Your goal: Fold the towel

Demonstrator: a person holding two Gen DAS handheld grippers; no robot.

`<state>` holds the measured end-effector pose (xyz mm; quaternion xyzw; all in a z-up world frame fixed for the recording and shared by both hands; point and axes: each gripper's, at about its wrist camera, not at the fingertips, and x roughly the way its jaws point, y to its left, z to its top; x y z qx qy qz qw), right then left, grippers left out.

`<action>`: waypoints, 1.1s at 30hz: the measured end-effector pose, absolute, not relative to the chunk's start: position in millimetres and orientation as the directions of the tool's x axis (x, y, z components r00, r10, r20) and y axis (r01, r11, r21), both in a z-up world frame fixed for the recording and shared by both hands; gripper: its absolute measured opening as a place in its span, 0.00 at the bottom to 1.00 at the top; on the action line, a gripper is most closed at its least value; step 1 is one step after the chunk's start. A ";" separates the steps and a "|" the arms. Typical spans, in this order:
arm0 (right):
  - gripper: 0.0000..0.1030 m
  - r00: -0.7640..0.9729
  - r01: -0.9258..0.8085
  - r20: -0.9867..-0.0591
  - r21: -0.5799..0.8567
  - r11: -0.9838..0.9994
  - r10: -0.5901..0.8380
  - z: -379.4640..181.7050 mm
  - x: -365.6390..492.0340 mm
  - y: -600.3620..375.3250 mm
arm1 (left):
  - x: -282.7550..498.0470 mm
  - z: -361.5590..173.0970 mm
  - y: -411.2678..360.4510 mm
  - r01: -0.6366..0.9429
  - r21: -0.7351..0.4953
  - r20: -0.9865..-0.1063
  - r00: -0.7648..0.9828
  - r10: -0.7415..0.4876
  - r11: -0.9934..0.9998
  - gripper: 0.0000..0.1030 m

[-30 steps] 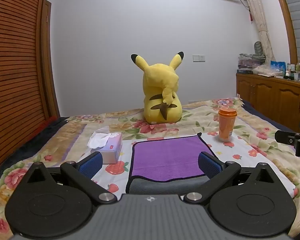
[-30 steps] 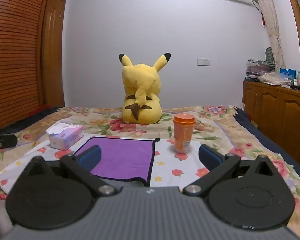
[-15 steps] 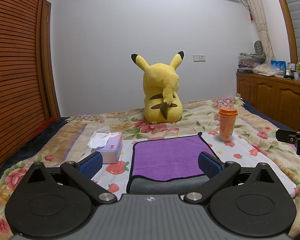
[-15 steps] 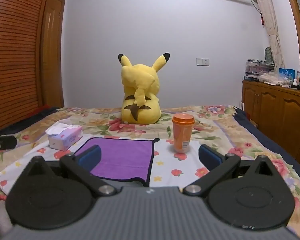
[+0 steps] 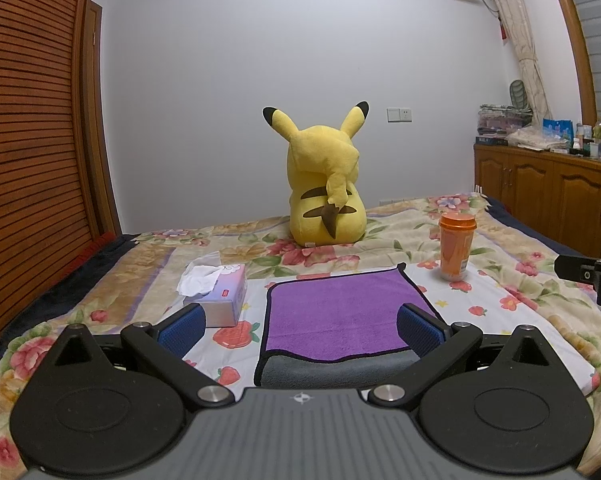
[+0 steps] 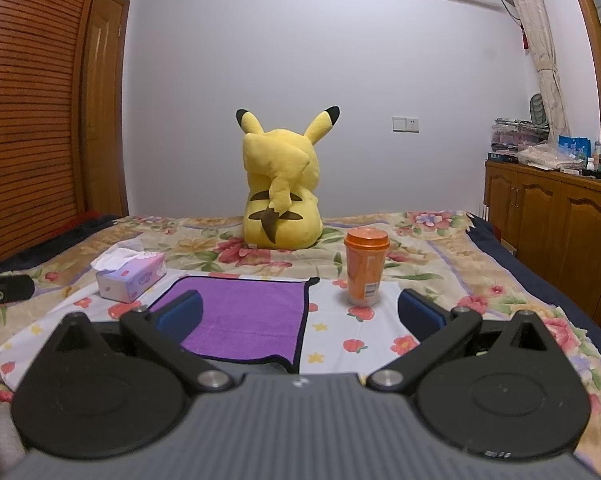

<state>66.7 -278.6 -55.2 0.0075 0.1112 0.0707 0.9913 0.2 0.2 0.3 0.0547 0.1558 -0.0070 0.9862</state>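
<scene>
Both tools, left (image 5: 299,326) and right (image 6: 300,312), are held spread wide, gripping nothing. A purple towel (image 5: 346,310) lies flat on the bed (image 5: 512,300). White tissue sticks out of the box (image 5: 220,294); the orange cup (image 6: 365,266) is lidded, contents unseen.

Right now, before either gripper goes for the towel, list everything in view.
towel: one, purple with grey underside showing at near edge, flat on the bed, centre
tissue box: one, pink-lilac, left of the towel
cup: one, orange with lid, upright, right of the towel
plush toy: one, yellow, behind the towel, back to camera
bed: one, floral cover
cabinet: one, brown wood, far right, cluttered top
left gripper: open, empty
right gripper: open, empty
</scene>
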 end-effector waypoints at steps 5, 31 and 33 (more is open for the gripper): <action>1.00 0.965 -0.139 -0.220 0.030 0.990 0.142 -54.9 66.7 -278.1 | 0.1 0.4 0.3 0.032 0.107 -0.308 0.951 0.002 0.994 1.00; 1.00 0.965 -0.136 -0.221 0.030 0.990 0.140 -54.4 66.9 -277.0 | -0.2 -1.9 3.6 0.031 0.110 -0.310 0.951 0.005 0.993 1.00; 1.00 0.965 -0.137 -0.221 0.030 0.990 0.140 -54.3 66.9 -276.9 | 0.1 -2.0 3.4 0.031 0.110 -0.311 0.951 0.005 0.993 1.00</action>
